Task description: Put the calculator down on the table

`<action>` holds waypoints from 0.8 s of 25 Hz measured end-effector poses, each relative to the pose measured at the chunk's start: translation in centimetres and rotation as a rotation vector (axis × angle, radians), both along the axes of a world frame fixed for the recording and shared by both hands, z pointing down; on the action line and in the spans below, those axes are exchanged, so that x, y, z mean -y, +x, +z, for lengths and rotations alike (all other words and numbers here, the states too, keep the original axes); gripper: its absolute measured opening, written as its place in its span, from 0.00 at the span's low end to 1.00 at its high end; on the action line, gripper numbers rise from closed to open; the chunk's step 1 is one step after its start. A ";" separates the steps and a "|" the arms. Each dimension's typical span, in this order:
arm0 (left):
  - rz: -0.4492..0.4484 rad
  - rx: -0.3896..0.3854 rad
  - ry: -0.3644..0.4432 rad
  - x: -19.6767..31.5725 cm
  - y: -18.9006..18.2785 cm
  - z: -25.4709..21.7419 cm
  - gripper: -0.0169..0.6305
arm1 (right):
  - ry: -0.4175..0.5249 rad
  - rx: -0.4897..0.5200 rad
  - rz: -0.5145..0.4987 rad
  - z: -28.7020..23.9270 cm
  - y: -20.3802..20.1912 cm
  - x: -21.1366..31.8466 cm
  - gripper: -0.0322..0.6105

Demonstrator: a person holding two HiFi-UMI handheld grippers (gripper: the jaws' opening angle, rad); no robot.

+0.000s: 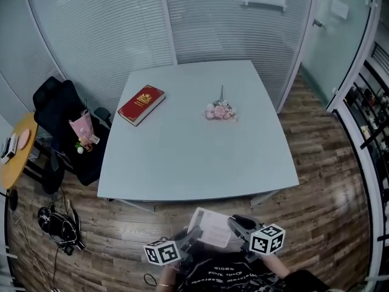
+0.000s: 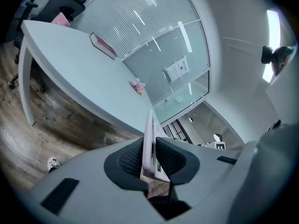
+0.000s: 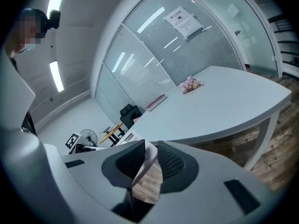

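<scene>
The white calculator [image 1: 211,227] hangs in the air just short of the table's near edge, low in the head view, with its face up and tilted. My left gripper [image 1: 192,237] is shut on its left edge and my right gripper [image 1: 239,225] on its right edge. In the left gripper view the calculator [image 2: 150,127] stands edge-on between the ribbed pads of the left gripper [image 2: 150,149]. In the right gripper view a white corner of the calculator [image 3: 150,152] sits pinched in the right gripper [image 3: 149,158]. The pale blue table [image 1: 194,151] lies ahead of both grippers.
On the table lie a red book [image 1: 141,104] at the far left and a small pink flower bunch [image 1: 220,111] at the far middle. A black chair [image 1: 61,123] with a pink bouquet stands left of the table. Blinds and glass walls close off the back.
</scene>
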State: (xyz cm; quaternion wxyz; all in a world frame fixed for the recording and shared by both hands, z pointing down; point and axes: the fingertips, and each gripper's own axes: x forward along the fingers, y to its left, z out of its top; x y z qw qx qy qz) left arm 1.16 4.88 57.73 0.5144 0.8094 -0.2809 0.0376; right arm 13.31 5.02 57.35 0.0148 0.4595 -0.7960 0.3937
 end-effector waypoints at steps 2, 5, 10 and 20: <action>0.023 0.012 0.003 2.5 -0.9 -0.1 0.16 | -0.008 0.002 0.025 0.1 -0.9 2.0 0.19; 0.044 0.014 0.008 6.2 -2.5 -0.4 0.16 | -0.008 -0.003 0.066 -0.2 -2.6 5.1 0.19; 0.099 -0.001 0.031 10.7 -4.4 -0.5 0.17 | 0.004 -0.021 0.121 -0.5 -4.5 9.1 0.19; 0.078 0.032 0.003 17.5 -8.8 -0.3 0.17 | 0.012 -0.033 0.138 -0.6 -8.7 15.9 0.19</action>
